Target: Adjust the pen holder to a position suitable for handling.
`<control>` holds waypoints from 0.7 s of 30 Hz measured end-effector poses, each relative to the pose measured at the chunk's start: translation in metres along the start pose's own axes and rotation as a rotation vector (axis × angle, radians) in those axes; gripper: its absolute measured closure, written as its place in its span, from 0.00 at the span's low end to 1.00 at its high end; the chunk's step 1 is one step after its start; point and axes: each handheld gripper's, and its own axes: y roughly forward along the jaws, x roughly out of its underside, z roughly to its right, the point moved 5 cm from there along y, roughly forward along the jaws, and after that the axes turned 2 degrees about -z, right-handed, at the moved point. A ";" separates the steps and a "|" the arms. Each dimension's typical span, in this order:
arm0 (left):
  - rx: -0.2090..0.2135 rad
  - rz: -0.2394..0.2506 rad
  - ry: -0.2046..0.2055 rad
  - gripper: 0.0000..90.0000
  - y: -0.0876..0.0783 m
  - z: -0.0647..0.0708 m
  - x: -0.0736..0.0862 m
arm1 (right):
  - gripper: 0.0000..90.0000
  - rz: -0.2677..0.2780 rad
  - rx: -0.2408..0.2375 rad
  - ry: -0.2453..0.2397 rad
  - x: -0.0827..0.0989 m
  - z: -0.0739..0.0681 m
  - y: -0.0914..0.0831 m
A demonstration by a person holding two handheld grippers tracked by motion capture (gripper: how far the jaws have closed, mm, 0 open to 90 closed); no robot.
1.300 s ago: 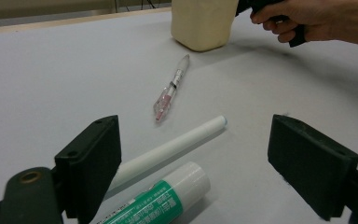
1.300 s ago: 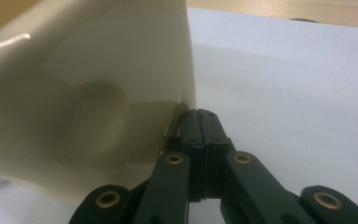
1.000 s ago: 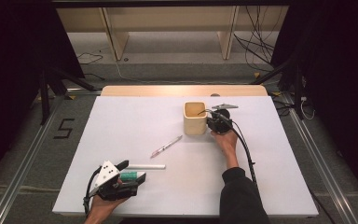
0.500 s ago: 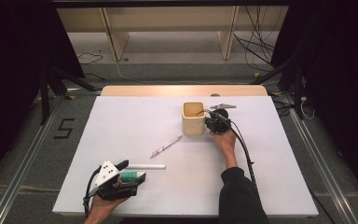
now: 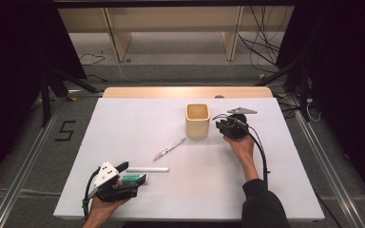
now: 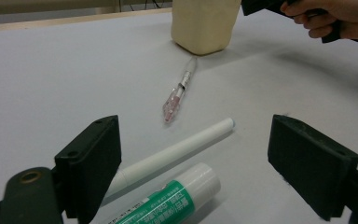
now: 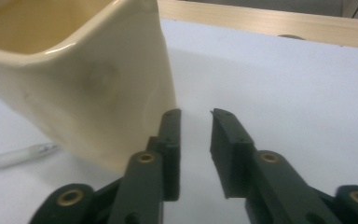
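Note:
A cream square cup (image 5: pixel 197 120) stands upright on the white table (image 5: pixel 123 123). My right gripper (image 5: pixel 218 124) hovers just right of it. Its jaws have just been opening and stand a little apart, with nothing between them. In the right gripper view the cup (image 7: pixel 74 84) is close on the left of the right gripper (image 7: pixel 196 116). A clear pen with a pink end (image 5: pixel 169 148) lies left of the cup. My left gripper (image 5: pixel 135 173) rests open at the front left. A white stick (image 6: pixel 177 151) and a green-labelled glue stick (image 6: pixel 177 198) lie loose between its jaws.
A wooden strip (image 5: pixel 185 91) runs along the table's far edge. Beyond it are shelf legs and cables on the floor. A "5" mark (image 5: pixel 65 131) is on the floor to the left. Bare table surface lies between the two grippers.
My right gripper has drawn back to the right, away from the cup's side, and its jaws have parted. The left gripper, pen and sticks have not moved.

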 end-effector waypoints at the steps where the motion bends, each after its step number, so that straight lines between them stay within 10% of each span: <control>1: -0.001 0.001 -0.003 0.19 -0.001 -0.001 -0.001 | 0.78 0.000 0.000 0.000 0.000 0.000 0.000; 13: 0.018 -0.109 0.027 0.19 0.000 -0.009 -0.017 | 0.49 0.034 -0.089 -0.028 0.028 -0.006 -0.056; 21: 0.025 -0.274 0.093 0.20 0.009 -0.014 -0.018 | 0.40 0.065 -0.154 -0.047 0.054 -0.023 -0.081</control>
